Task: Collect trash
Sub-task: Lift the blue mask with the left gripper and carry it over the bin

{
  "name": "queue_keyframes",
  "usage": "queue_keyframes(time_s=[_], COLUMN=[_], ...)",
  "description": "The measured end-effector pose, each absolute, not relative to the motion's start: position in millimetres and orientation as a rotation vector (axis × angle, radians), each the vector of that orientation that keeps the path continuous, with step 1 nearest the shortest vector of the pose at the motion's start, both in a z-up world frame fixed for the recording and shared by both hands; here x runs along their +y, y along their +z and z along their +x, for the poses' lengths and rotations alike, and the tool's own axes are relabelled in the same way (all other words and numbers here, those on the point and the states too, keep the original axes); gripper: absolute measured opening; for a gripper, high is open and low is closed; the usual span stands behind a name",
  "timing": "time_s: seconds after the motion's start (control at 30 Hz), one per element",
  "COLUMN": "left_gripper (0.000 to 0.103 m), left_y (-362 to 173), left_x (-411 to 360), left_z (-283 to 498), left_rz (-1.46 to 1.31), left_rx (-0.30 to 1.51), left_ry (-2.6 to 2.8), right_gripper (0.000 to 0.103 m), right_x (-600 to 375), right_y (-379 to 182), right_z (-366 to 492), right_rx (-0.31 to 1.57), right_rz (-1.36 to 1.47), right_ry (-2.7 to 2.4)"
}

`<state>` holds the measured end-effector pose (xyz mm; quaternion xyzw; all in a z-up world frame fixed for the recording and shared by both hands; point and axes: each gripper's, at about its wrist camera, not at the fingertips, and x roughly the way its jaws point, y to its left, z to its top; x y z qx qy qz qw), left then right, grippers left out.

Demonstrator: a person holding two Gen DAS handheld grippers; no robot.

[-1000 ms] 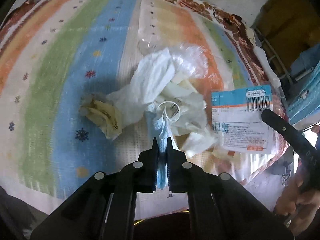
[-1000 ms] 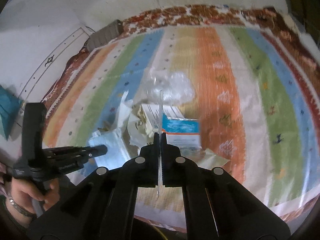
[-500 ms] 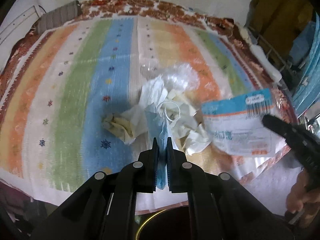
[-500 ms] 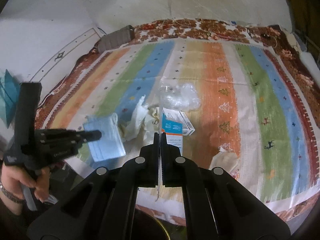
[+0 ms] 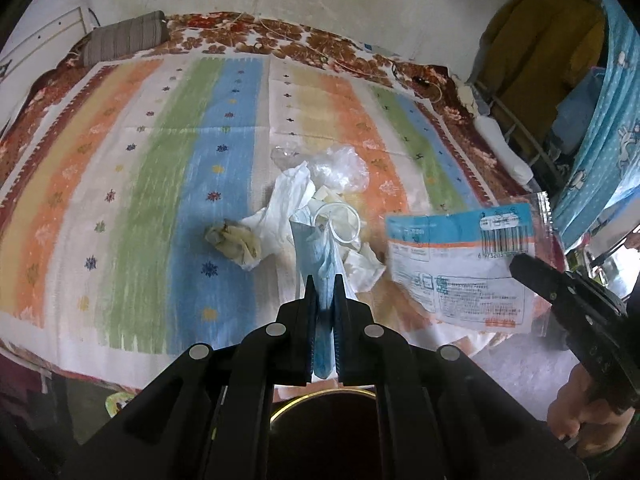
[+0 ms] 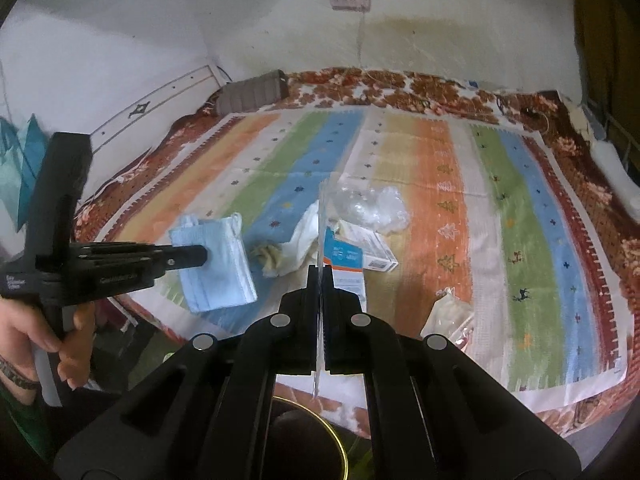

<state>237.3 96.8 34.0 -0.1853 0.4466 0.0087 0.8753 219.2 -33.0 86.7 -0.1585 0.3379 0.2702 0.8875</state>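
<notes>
A lived-in home bedroom is showing here: a bed (image 6: 520,240) is wearing a striped blanket, a pillow (image 5: 124,38) is lying by the wall, and clothes (image 5: 540,60) are hanging alongside.

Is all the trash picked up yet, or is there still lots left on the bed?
Not done yet. In hand: the left hand-held gripper is shut on a blue face mask, and the right hand-held gripper is shut on a flat plastic packet. Left on the striped blanket: crumpled tissues, a yellowish wad, a clear plastic bag, a small box and a wrapper. Nothing visibly binned yet.
</notes>
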Motion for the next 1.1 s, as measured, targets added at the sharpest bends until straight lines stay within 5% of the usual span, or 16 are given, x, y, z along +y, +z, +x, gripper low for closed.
queue_keyframes(time_s=[0.33,1.1], left_gripper=[0.006,0.006], left_y=[58.4,31.9], left_x=[80.1,34.6], left_z=[192.8,105.4], left_rz=[-0.385,-0.345], left_rx=[0.826,0.854], left_ry=[0.027,0.026], right_gripper=[0.001,0.001], right_x=[-43.9,-69.7], right_y=[100.8,42.2], right_z=[155.7,100.2], right_rx=[0.575,0.734], right_rz=[-0.351,-0.405], right_ry=[0.595,0.597])
